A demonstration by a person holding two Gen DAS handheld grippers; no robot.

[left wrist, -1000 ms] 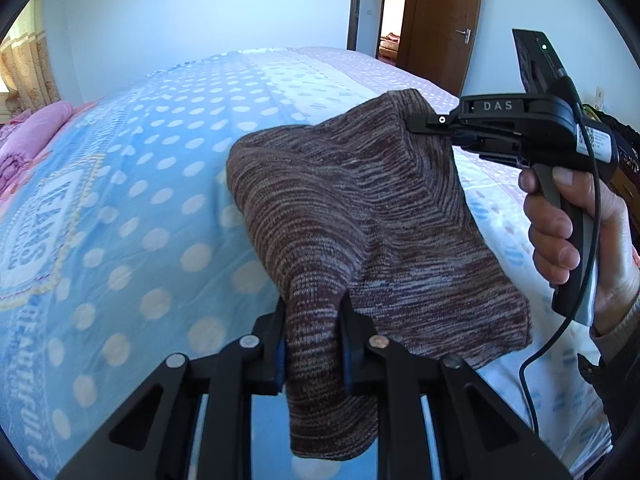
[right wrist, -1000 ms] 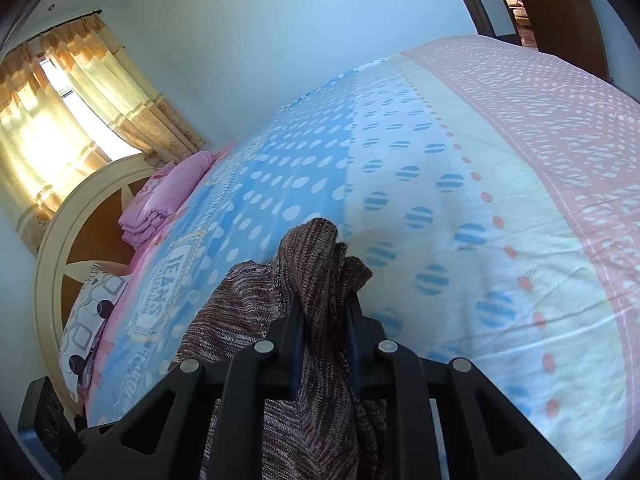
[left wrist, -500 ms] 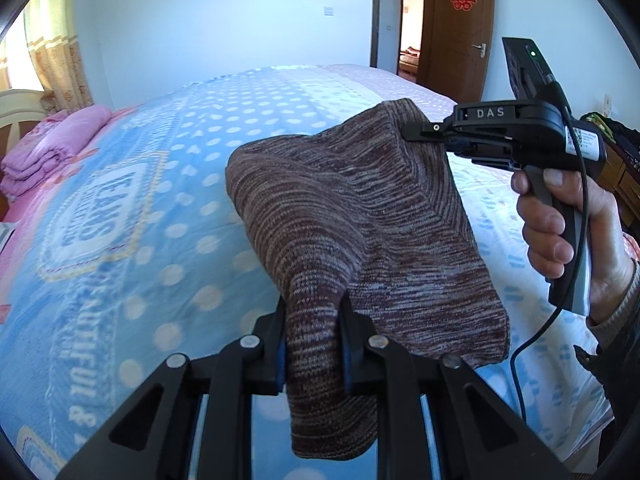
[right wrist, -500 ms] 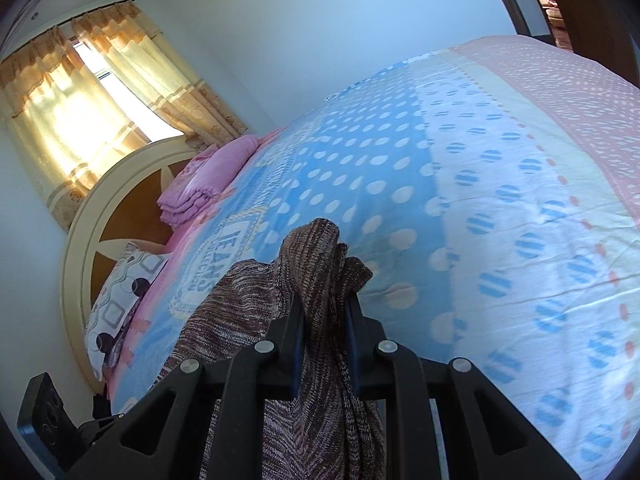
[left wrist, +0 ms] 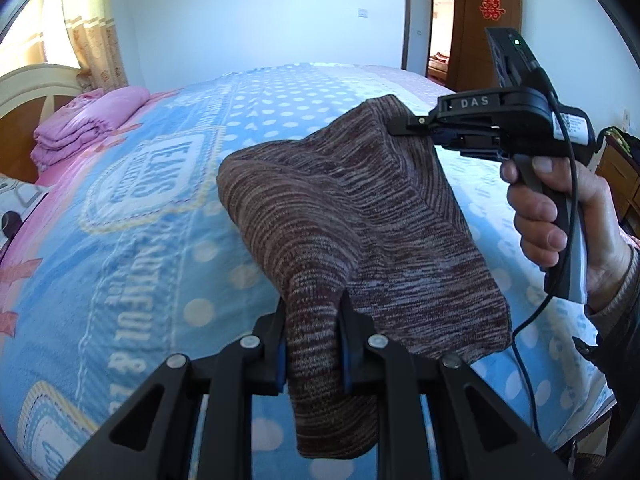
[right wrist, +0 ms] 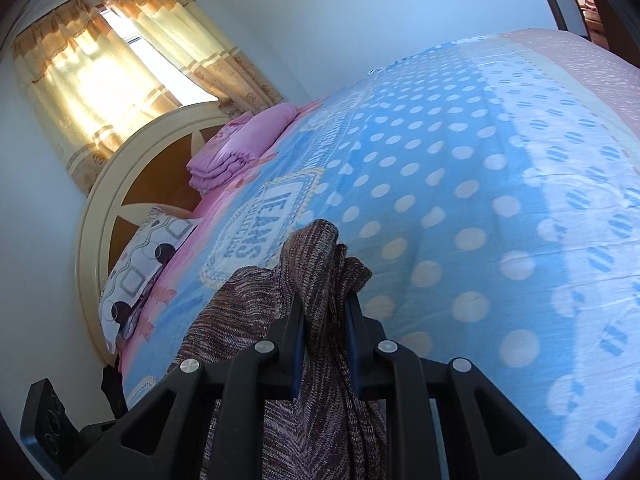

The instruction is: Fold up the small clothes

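— Bedroom, wasn't it? What filled the frames?

— Mostly the bed (left wrist: 132,240), under a blue dotted cover, with folded pink bedding (left wrist: 86,126) at the upper left of the left wrist view and a wooden door (left wrist: 490,28) at the upper right.

— And the garment?

— A brown knit garment (left wrist: 344,220) hung in the air above the cover, in the middle of that view, stretched between the two tools and touching nothing else that I could see.

— How were the tools set?

— The left tool (left wrist: 314,344) was clamped on a bunched edge at the bottom centre. The right tool (left wrist: 412,128), in a hand (left wrist: 560,216) at the right edge, pinched the far upper corner. From its own camera the right tool (right wrist: 326,344) showed knit (right wrist: 320,264) squeezed between its pads.

— Which step was that, by your reading?

— Carrying the piece, doubled over already I think, to a spot on the bed; laying down had not begun.

— So the next move needed what?

— Probably lowering both ends together, keeping the cloth taut so it would land flat, then letting go.
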